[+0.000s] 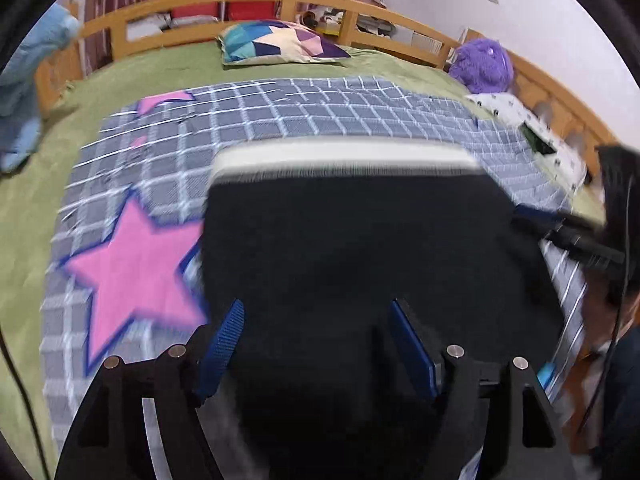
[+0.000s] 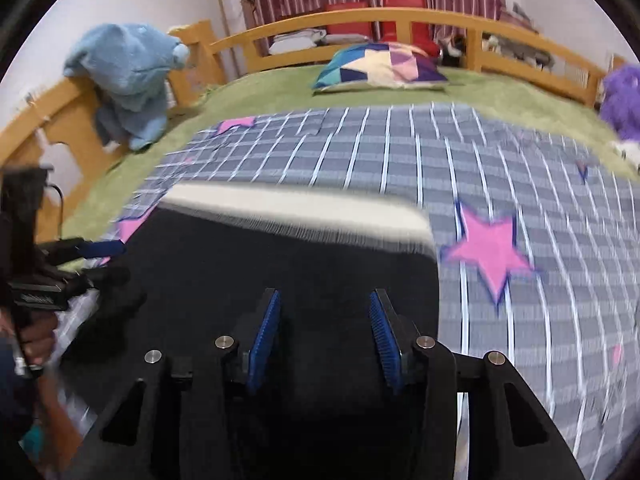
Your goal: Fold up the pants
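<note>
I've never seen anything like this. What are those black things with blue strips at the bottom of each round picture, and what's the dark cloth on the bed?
Those are two hand-held grippers, each with a wide-angle camera looking forward along its two blue-padded fingers. One picture comes from the left gripper, the other from the right gripper. In the right view a person's hand shows at the edge, holding the other tool.

The dark cloth is a pair of black pants with a pale waistband, lying on a grey checked blanket with pink stars, over a green bed cover. A patterned pillow lies farther back.

Both grippers are open above the pants; neither holds anything. The blur suggests motion.
</note>
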Demonstrator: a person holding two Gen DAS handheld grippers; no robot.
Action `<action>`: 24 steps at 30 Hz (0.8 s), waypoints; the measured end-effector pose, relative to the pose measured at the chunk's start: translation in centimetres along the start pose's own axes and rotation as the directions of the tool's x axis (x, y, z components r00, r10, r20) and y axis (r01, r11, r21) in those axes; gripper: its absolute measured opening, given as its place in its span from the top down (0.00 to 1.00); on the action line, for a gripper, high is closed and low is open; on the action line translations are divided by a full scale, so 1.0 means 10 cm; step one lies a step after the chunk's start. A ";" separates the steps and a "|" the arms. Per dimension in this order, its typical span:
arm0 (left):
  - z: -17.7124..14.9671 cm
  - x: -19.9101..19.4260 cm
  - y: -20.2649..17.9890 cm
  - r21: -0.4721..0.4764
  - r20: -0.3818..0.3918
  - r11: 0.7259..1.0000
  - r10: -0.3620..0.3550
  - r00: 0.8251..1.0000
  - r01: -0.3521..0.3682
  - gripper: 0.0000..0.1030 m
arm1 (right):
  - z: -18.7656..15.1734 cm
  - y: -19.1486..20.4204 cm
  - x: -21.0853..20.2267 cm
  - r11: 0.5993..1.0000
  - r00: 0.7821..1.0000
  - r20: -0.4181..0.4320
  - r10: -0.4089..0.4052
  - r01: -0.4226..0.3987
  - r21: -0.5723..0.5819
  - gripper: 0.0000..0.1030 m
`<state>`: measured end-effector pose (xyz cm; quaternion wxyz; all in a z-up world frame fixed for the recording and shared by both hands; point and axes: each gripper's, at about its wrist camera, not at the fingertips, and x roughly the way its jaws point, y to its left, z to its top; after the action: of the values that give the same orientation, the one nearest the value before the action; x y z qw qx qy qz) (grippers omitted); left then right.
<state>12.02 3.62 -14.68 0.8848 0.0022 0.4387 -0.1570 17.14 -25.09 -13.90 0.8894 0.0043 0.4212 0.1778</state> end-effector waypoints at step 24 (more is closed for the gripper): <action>-0.39 -1.60 -0.71 -0.120 0.128 0.984 0.148 0.981 -0.133 0.20 | -0.75 0.88 -1.77 0.971 0.978 0.078 -0.196 0.182 0.157 0.39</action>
<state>-2.02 1.79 -3.67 0.9204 -0.0269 0.3839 -0.0693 -1.58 -23.62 -4.11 0.9180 0.0387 0.3900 0.0599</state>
